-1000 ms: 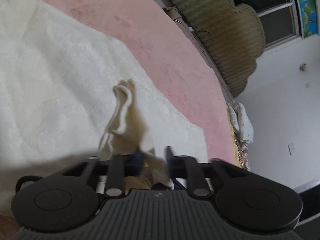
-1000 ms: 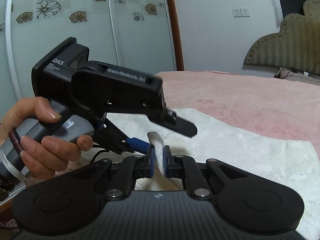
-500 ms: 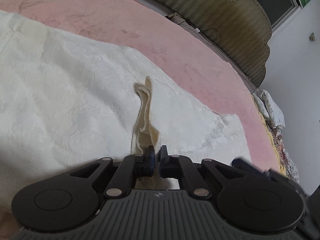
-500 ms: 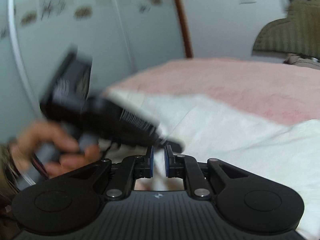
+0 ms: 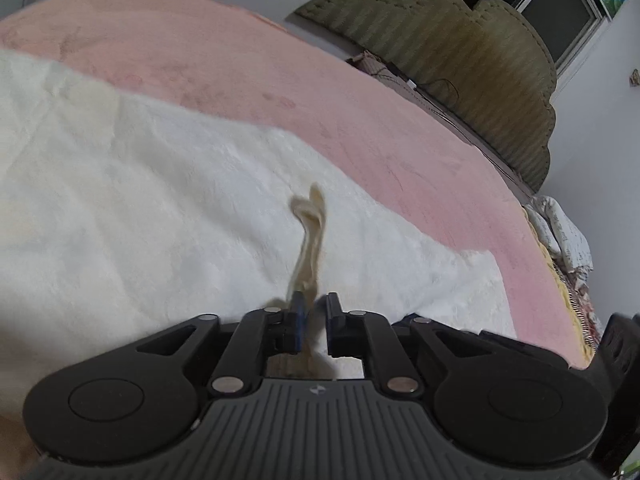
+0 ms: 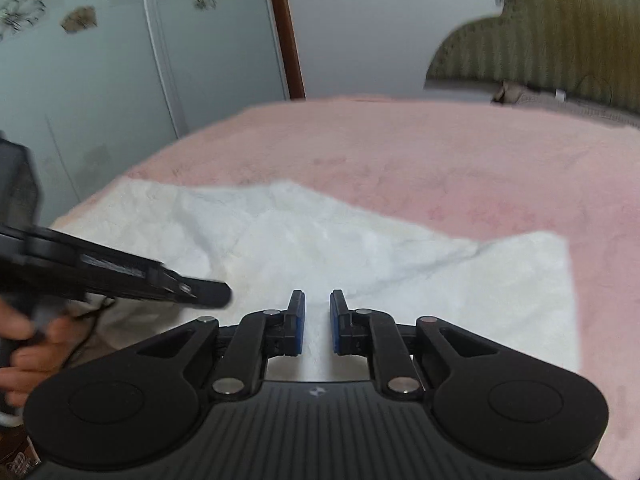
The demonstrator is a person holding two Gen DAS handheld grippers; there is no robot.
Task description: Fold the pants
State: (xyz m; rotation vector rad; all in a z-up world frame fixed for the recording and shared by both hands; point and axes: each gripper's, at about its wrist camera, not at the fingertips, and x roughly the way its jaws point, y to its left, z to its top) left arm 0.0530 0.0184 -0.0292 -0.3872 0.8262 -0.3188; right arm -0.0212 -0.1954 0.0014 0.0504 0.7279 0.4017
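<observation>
the left hand-held gripper [image 5: 313, 322] sat at the bottom middle of the left wrist view. its jaws were opening, only a narrow gap apart, and a thin cream strip of the pants [image 5: 309, 236] ran up from between them toward the middle of the frame. the strip lay against the left pad, but the picture was too blurry to tell if the pads pressed on it. the rest of the pants could not be told apart from the white cloth [image 5: 160, 208] spread on the pink bed [image 5: 360, 120]. a green headboard [image 5: 460, 60] stood at the upper right.

in the right wrist view, the right hand-held gripper [image 6: 317, 322] was at the bottom middle. its blue pads had a small gap between them and nothing was in it. it hung over the white cloth [image 6: 360, 260]. the left hand-held gripper [image 6: 172, 288] poked in from the left edge, held by a blurry hand [image 6: 28, 344] at the lower left.
</observation>
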